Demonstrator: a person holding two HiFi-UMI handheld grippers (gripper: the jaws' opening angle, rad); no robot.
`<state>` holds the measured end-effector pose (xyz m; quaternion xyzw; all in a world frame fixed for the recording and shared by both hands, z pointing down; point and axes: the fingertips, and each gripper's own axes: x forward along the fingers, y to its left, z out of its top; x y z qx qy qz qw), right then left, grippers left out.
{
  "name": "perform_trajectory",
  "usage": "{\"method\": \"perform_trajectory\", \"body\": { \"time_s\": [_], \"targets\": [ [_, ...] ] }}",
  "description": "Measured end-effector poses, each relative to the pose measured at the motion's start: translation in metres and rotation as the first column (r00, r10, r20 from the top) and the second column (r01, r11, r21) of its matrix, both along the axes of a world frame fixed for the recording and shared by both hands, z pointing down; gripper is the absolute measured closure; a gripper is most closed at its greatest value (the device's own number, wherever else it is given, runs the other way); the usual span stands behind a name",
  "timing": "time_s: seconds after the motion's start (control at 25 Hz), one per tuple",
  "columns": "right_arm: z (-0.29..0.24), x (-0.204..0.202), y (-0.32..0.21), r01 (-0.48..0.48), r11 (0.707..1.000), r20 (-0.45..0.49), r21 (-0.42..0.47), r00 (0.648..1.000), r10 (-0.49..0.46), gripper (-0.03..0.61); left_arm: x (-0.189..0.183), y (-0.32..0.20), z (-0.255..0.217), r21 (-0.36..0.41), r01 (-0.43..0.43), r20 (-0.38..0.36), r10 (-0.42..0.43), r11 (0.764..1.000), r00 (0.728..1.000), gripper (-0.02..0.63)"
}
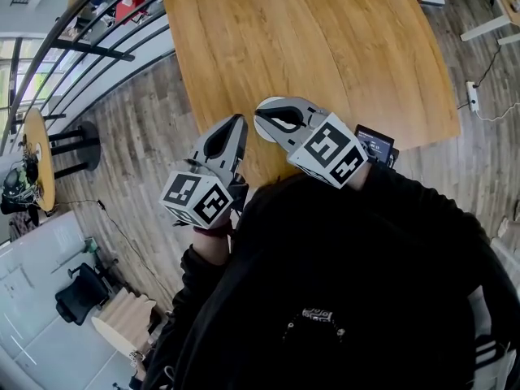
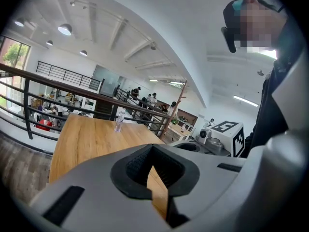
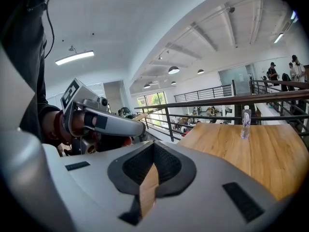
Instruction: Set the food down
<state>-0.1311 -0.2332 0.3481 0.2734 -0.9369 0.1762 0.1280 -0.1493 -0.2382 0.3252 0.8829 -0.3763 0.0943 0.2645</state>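
The person is holding both claws side by side, low over the near edge of the wooden counter (image 1: 325,39), with the tips pointing across it.

The left claw (image 1: 238,122) is showing its jaws closed together in its own view. Only a thin sliver of counter wood is showing through the slit between the pads, and nothing is being gripped.

The right claw (image 1: 264,120) is likewise pressing its jaws shut on nothing. The same narrow strip of wood is showing through the hollow of its pads in the right gripper view.

The two claws are sitting just beside each other without touching. Each is appearing at the edge of the other's view, the marker cubes facing back toward the person's dark sleeves.

Far across the counter a clear bottle (image 3: 245,122) is standing upright near the railing (image 3: 203,105), well apart from both claws.

No view is showing the food, so its place relative to either claw cannot be told.
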Motion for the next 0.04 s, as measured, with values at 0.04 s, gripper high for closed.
{"method": "perform_trajectory", "body": {
  "time_s": [0.04],
  "targets": [
    [-0.0003, 0.0006, -0.0005, 0.001, 1.000, 0.001, -0.005, 1.000, -0.001, 0.560, 0.0010, -0.0016, 0.0011, -0.003, -0.001, -0.001, 0.001, 1.000, 1.000, 0.617]
  ]
}}
